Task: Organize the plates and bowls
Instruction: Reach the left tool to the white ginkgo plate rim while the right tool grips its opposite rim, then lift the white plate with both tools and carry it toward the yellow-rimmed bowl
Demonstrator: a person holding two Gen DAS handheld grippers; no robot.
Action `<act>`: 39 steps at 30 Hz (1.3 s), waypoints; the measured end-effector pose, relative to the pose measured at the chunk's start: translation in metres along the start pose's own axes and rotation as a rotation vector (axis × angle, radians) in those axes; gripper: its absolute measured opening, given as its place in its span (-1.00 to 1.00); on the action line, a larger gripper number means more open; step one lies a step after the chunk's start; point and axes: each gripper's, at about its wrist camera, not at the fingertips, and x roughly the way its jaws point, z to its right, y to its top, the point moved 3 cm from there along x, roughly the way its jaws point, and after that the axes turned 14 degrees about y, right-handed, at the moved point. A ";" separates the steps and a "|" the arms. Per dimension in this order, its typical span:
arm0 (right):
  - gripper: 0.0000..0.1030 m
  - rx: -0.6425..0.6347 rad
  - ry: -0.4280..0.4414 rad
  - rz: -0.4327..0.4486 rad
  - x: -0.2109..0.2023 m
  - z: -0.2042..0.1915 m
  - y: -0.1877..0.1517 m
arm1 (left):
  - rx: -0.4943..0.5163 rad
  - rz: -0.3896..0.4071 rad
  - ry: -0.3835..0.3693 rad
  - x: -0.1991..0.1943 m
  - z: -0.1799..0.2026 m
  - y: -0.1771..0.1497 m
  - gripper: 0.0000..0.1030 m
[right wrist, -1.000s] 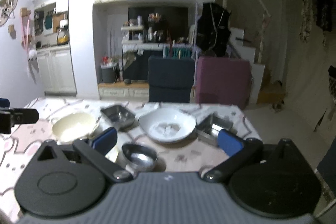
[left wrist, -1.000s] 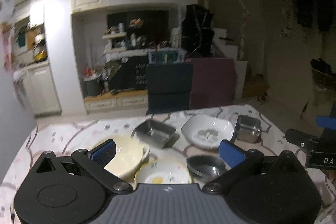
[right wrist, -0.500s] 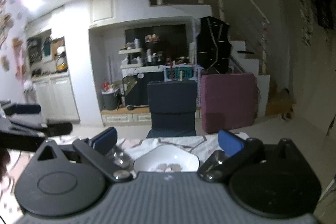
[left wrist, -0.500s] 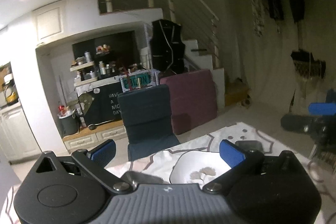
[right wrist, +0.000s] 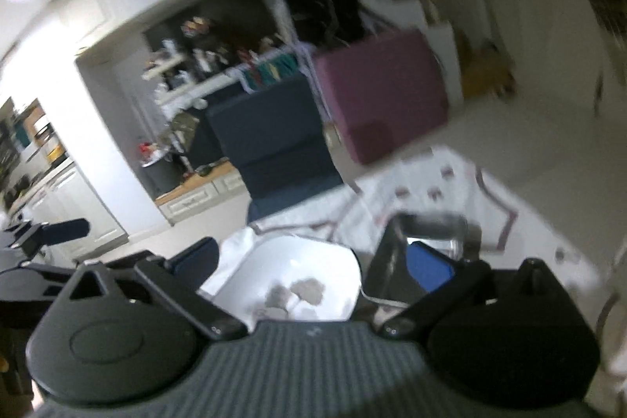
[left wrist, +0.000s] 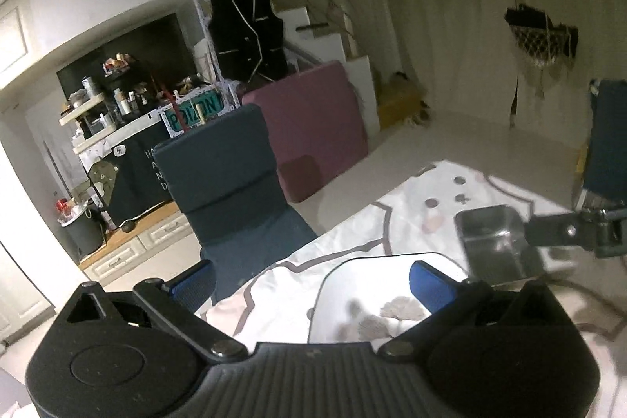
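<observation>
White ceramic, printed with grey leaf-like marks, is showing in both wrist views: a squarish white bowl (left wrist: 376,300) is sitting on the desk (left wrist: 282,296), which is wearing a pale cloth with pink-brown outlines. In the left view the bowl is lying directly ahead of the left tongs (left wrist: 311,281) and low between their blue pads, which are standing wide apart and gripping nothing. A small square steel dish (left wrist: 491,241) is resting just beyond the bowl's right corner, toward the desk's far edge. In the blurred right view the same bowl (right wrist: 301,281) is sitting ahead and slightly left of centre of the right tongs (right wrist: 311,261), also spread open and empty, while the steel dish (right wrist: 423,245) is lying right behind the right-hand blue pad (right wrist: 429,271); whether that pad is touching the dish cannot be told through the blur. The right tongs' arm is also appearing at the right edge of the left view, reaching over the steel dish. Judging from this, the left tongs are lined up squarely on the white bowl and the right tongs are nearer the steel dish, so each seems set for its own piece. Beyond the desk a dark blue chair (left wrist: 227,183) is standing pushed close, with a maroon cushion block (left wrist: 313,124) behind it.
</observation>
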 end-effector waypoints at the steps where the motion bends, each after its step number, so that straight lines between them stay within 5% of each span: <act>1: 1.00 0.045 -0.009 -0.016 0.008 0.008 -0.003 | 0.012 -0.005 -0.001 0.008 0.002 0.001 1.00; 10: 0.90 0.312 -0.014 -0.076 0.033 0.049 -0.024 | 0.024 -0.138 -0.041 0.077 0.010 0.007 1.00; 16: 0.41 0.527 0.057 -0.150 0.046 0.058 -0.043 | 0.091 -0.168 -0.021 0.102 0.017 0.002 0.94; 19: -0.02 0.705 0.056 -0.206 0.065 0.066 -0.055 | 0.087 -0.169 -0.028 0.109 0.016 0.000 0.94; 23: -0.26 0.717 -0.005 -0.216 0.076 0.066 -0.061 | 0.096 -0.199 -0.052 0.118 0.016 -0.004 0.91; 32: -0.85 0.664 0.013 -0.194 0.088 0.063 -0.054 | 0.047 -0.340 -0.050 0.143 0.011 -0.026 0.14; 39: -0.86 0.544 -0.004 -0.229 0.094 0.051 -0.038 | -0.042 -0.424 -0.078 0.159 0.004 -0.042 -0.35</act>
